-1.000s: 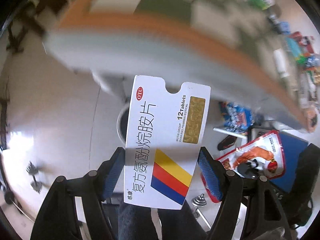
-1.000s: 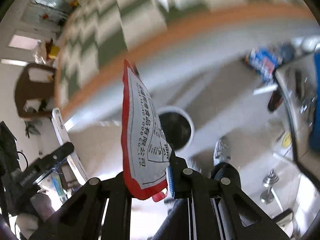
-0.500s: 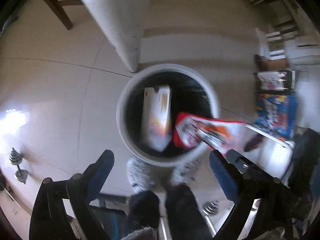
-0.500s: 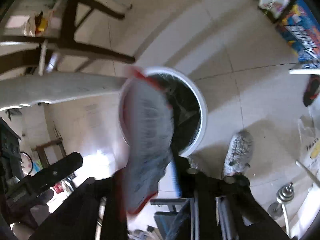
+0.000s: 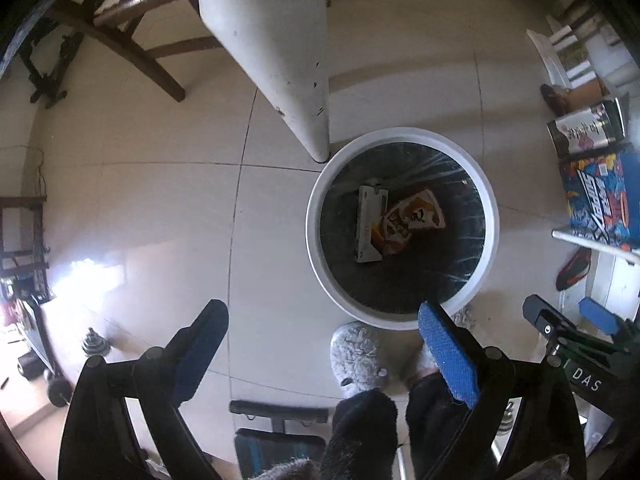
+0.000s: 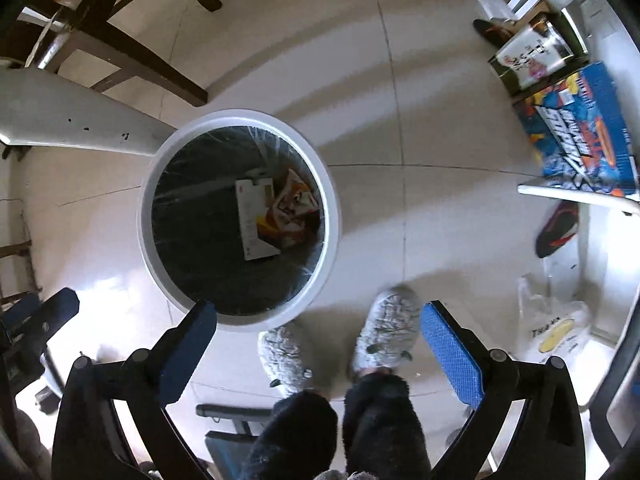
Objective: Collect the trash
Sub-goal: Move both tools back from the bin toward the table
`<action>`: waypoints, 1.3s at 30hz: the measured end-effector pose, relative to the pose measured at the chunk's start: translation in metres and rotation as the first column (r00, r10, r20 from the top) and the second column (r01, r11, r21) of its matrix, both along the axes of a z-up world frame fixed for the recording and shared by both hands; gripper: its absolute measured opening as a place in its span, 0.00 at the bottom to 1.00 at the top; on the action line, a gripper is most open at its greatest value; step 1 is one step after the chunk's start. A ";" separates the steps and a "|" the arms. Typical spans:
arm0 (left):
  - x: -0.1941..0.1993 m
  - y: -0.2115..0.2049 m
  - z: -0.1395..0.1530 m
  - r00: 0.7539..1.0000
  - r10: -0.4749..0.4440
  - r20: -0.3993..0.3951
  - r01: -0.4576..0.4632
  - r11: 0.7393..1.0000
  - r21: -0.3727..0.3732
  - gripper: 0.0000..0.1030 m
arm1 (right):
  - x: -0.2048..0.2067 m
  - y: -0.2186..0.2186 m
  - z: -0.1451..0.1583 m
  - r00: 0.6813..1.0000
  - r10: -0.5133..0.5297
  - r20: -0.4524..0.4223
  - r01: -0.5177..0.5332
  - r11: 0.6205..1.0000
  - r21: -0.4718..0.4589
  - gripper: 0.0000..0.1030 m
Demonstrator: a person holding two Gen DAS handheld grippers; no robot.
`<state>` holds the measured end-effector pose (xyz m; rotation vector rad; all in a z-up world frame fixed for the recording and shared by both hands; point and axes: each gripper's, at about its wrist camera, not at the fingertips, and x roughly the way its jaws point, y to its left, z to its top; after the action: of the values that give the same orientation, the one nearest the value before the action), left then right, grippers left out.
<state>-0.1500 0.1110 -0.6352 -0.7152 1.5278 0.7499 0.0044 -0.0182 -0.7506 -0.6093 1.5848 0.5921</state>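
A round white trash bin [image 5: 316,236] with a black liner stands on the tiled floor below both grippers; it also shows in the right wrist view [image 6: 148,248]. Inside lie a white medicine box [image 5: 369,224] and a red snack packet [image 5: 414,220], seen too in the right wrist view as the box [image 6: 253,220] and the packet [image 6: 292,212]. My left gripper [image 5: 320,352] is open and empty above the bin's near rim. My right gripper [image 6: 316,344] is open and empty, to the right of the bin.
A white table leg [image 5: 296,60] stands right behind the bin. The person's grey slippers [image 6: 384,328] stand at the bin's near side. Colourful boxes [image 6: 580,128] and a black-red shoe [image 6: 558,228] lie at the right. Dark wooden chair legs [image 6: 132,60] are at the back left.
Both grippers tilted down over the bin and opened. The medicine box dropped from the left gripper and the snack packet from the right; both now lie in the bin.
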 end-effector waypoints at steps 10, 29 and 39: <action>-0.004 -0.009 0.058 0.998 -0.027 0.049 0.028 1.000 0.000 0.94 | -0.012 -0.002 0.070 0.998 -0.016 0.060 0.016 1.000 0.013 1.00; -0.026 -0.040 0.272 0.984 -0.056 0.166 0.050 0.998 0.042 0.94 | -0.049 -0.041 0.317 0.996 -0.072 0.050 0.065 0.989 0.131 1.00; 0.125 -0.043 0.397 0.899 -0.348 0.266 0.264 0.915 0.304 0.94 | 0.064 -0.081 0.471 0.950 -0.308 0.057 0.281 0.919 0.278 1.00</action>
<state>-0.0249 0.0675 -0.2379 -0.3590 1.1834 0.5505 0.0683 -0.0993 -0.2795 -0.1876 1.4361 0.5260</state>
